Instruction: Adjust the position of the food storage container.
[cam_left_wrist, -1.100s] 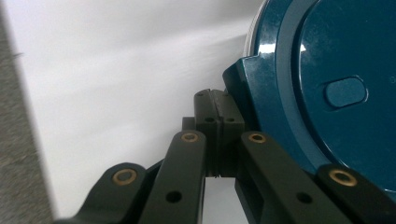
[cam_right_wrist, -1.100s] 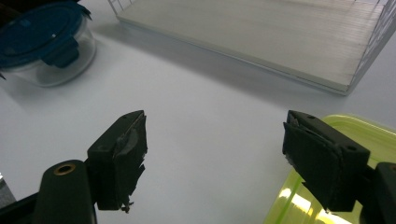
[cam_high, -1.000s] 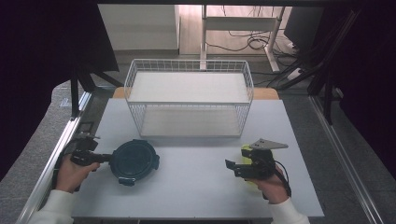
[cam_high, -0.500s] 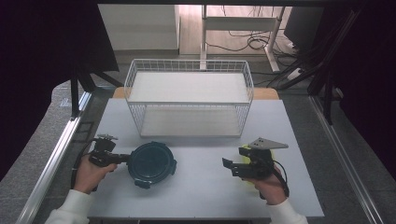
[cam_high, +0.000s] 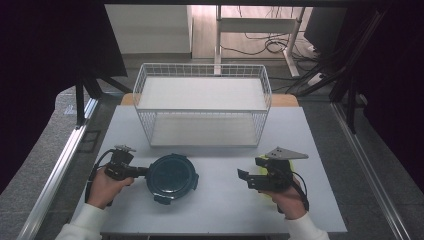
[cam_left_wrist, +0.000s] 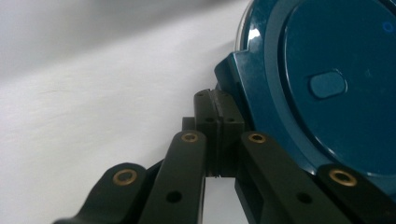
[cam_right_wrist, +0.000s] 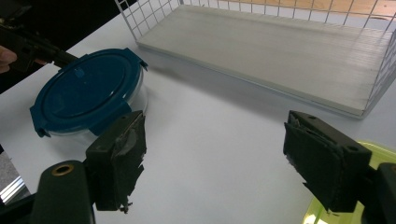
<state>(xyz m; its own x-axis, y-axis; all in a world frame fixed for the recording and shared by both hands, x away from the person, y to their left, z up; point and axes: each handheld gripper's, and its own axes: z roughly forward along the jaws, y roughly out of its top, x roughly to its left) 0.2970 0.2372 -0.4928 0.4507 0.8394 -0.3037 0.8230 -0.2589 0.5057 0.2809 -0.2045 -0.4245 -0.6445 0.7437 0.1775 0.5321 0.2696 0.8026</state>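
the blue-lid container (cam_high: 172, 176) has moved right since the earlier pics, from the left edge area toward the table's (cam_high: 220, 210) middle front, so i judge the left gripper (cam_high: 142, 171) is dragging or carrying it inward, maybe toward the wire basket (cam_high: 202, 75) or for a handover. left gripper: jaws closed tight on a side tab of the lid, seen clear in the left gripper view w/ the container (cam_left_wrist: 327, 84) just beside the jaws. right gripper (cam_high: 246, 179) is in about the same place as before, jaws wide apart, nothing held, a yellow-green thing (cam_right_wrist: 369, 205) under it. open room: bare table betw. container and right gripper; basket front wall is near behind the container, so the lift must clear its rim.
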